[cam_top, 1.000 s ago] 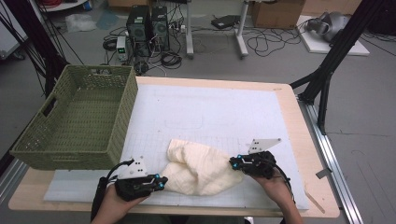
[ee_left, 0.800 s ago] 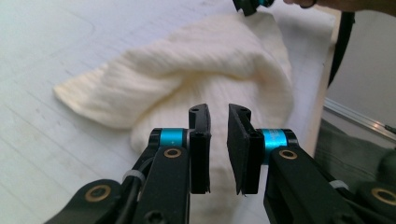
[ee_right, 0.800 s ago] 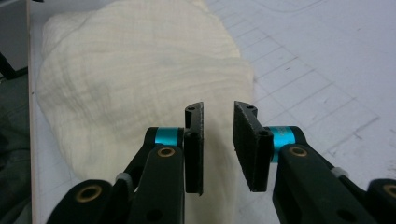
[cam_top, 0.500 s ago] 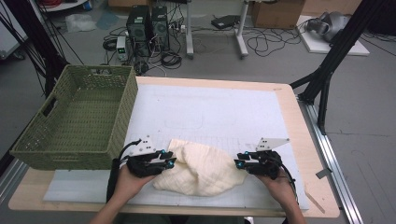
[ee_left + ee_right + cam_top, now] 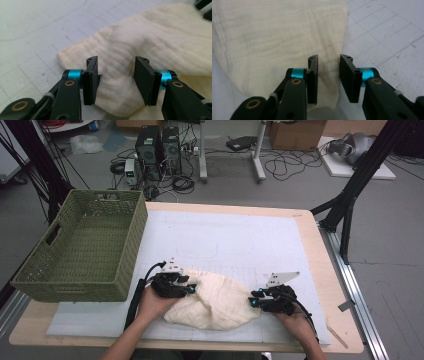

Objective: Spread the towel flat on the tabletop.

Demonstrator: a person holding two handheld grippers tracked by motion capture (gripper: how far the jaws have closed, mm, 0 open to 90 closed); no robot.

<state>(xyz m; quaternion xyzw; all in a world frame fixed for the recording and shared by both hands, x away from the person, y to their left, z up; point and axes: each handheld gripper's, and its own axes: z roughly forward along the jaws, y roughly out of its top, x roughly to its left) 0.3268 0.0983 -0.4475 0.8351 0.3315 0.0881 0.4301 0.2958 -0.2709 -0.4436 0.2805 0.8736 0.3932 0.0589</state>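
The cream cloth (image 5: pixel 215 301) lies lengthwise between my grippers at lower centre. My left gripper (image 5: pixel 116 77) and right gripper (image 5: pixel 328 75) straddle its opposite ends, jaws apart, nothing clamped.

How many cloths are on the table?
1. The cloth lies crumpled on the mat near the front edge, between the left tongs and the right tongs. More could be hidden inside the basket.
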